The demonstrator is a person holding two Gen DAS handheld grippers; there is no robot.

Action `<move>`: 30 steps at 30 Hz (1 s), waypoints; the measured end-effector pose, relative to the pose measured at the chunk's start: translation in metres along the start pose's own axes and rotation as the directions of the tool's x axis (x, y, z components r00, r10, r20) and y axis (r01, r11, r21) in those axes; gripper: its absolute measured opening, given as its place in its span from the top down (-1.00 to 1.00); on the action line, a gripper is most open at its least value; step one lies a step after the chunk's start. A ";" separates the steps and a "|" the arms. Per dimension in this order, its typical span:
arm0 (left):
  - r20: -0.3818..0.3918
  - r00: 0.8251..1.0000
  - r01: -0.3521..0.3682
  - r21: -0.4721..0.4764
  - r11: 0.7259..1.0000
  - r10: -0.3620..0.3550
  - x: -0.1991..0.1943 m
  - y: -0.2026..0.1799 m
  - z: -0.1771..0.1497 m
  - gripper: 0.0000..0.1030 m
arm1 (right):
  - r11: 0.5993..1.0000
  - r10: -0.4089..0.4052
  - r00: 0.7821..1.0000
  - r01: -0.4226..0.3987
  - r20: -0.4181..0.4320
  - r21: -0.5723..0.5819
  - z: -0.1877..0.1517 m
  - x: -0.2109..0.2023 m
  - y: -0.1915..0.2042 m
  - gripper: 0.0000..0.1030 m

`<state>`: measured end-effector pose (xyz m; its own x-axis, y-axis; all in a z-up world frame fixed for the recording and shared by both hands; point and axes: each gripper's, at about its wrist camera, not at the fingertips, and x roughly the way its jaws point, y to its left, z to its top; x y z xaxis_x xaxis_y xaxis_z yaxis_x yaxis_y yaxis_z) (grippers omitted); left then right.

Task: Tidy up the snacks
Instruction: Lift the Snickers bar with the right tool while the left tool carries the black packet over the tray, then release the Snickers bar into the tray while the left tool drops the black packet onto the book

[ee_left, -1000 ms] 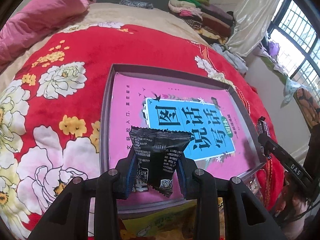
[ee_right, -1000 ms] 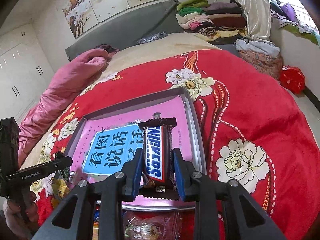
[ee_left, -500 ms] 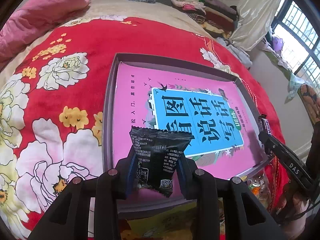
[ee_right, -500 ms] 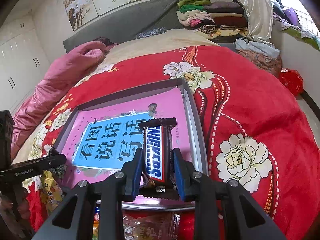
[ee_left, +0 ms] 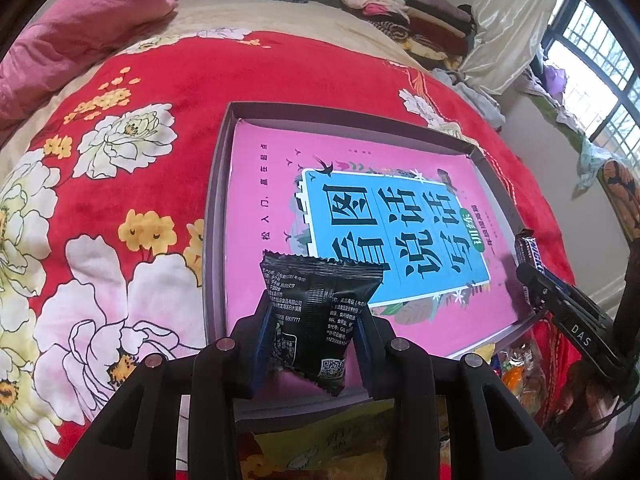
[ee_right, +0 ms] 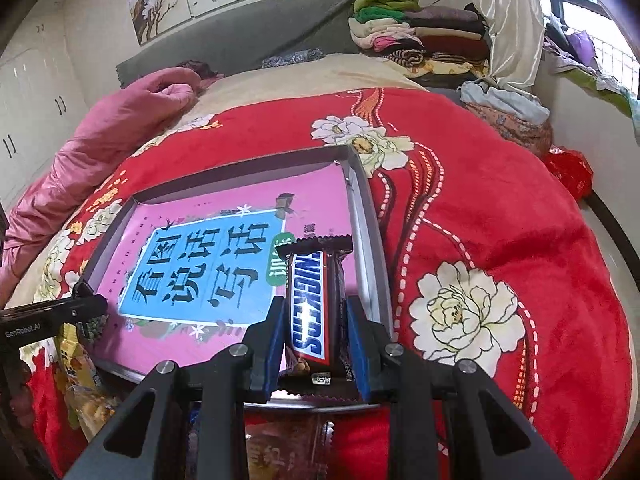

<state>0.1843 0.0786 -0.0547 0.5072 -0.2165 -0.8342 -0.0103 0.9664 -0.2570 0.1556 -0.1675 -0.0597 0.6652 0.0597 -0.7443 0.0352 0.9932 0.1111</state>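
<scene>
My left gripper (ee_left: 310, 316) is shut on a black snack packet (ee_left: 320, 300) and holds it above the near left part of a shallow grey box (ee_left: 216, 184) with a pink and blue cover inside. My right gripper (ee_right: 316, 320) is shut on a Snickers bar (ee_right: 308, 300) and holds it over the box's near right corner (ee_right: 368, 216). The right gripper with the bar also shows at the right edge of the left wrist view (ee_left: 532, 264). The left gripper shows at the left edge of the right wrist view (ee_right: 86, 306).
The box lies on a red flowered blanket (ee_left: 132, 92) on a bed. Loose snack packets lie near the box's front edge (ee_left: 320, 448) (ee_right: 80, 360). A pink quilt (ee_right: 132, 120) lies at the far left. Folded clothes (ee_right: 412, 36) are stacked beyond the bed.
Both grippers have moved forward over the box with their snacks still held. The box fills more of both views.
</scene>
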 end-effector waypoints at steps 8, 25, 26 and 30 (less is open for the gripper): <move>-0.010 1.000 0.002 -0.002 1.000 -0.002 0.000 0.001 -0.002 0.27 | 1.000 0.000 1.000 0.000 -0.001 0.000 -0.002 -0.004 -0.003 0.41; -0.017 1.000 0.000 -0.005 1.000 0.000 -0.003 0.003 -0.004 0.15 | 1.000 0.010 1.000 -0.010 -0.003 0.005 -0.005 -0.022 -0.007 0.41; -0.018 1.000 0.001 -0.005 1.000 -0.001 -0.003 0.003 -0.005 0.12 | 1.000 0.011 1.000 -0.011 -0.003 0.006 -0.006 -0.023 -0.006 0.41; -0.021 1.000 0.011 -0.017 1.000 -0.011 -0.004 0.004 -0.005 0.04 | 1.000 0.017 1.000 -0.017 -0.001 0.007 -0.006 -0.025 -0.005 0.41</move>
<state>0.1784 0.0827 -0.0550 0.4888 -0.2301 -0.8415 -0.0198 0.9614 -0.2744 0.1344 -0.1735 -0.0457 0.6653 0.0770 -0.7426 0.0286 0.9913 0.1283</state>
